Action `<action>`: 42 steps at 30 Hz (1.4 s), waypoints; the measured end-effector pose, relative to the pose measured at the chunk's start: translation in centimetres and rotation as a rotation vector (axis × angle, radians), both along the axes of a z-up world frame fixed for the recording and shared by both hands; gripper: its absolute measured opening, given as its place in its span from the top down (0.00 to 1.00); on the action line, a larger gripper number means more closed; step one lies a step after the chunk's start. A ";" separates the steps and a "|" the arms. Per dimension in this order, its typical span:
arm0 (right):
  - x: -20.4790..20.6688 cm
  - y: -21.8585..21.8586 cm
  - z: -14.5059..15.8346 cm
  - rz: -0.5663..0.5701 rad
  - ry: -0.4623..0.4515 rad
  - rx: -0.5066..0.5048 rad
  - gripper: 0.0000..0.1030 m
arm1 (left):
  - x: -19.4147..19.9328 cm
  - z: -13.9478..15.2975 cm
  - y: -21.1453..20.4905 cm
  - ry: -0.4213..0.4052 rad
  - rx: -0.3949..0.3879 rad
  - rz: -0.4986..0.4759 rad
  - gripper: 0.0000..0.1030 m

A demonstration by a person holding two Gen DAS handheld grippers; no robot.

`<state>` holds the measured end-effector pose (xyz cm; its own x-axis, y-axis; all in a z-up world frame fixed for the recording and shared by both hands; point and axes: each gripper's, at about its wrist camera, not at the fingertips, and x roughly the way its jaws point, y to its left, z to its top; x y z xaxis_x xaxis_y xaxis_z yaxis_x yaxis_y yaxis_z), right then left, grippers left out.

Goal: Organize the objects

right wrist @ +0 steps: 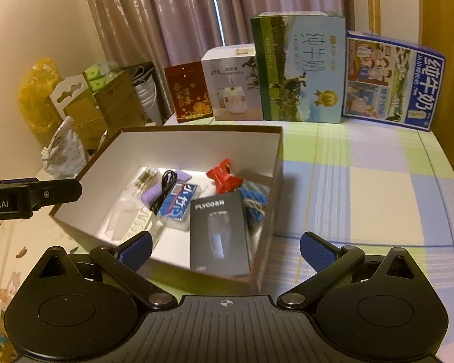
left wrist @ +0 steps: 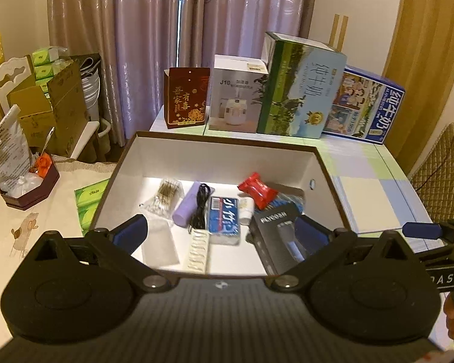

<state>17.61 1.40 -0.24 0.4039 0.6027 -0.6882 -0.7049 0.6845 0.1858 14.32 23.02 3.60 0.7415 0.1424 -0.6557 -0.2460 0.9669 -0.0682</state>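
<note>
Blurred near box (right wrist: 280, 163) corner; black shaver carton (right wrist: 219, 236) leaning inside; left gripper (left wrist: 222, 233) and right gripper (right wrist: 225, 249) gaping wide, holding nothing.

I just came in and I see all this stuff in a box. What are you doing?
A person is tidying small things into the open white box using a hand-held gripper in each hand. Right now the left hand-held gripper and the right hand-held gripper are both open and holding nothing, hovering by the box. Inside already lie the black shaver box, a red packet, a purple tube, a black cable and cotton swabs.
</note>
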 end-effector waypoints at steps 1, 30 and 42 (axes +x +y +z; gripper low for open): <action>-0.2 -0.6 0.1 -0.001 -0.001 0.000 0.02 | -0.5 0.0 -0.7 -0.001 0.011 0.001 0.01; -6.4 -18.9 1.6 -0.069 0.012 0.021 0.02 | -11.0 -0.2 -16.2 0.058 -0.030 -0.078 0.01; -8.8 -24.9 1.8 -0.111 0.007 0.014 0.02 | -13.9 -0.6 -20.9 0.069 -0.048 -0.099 0.01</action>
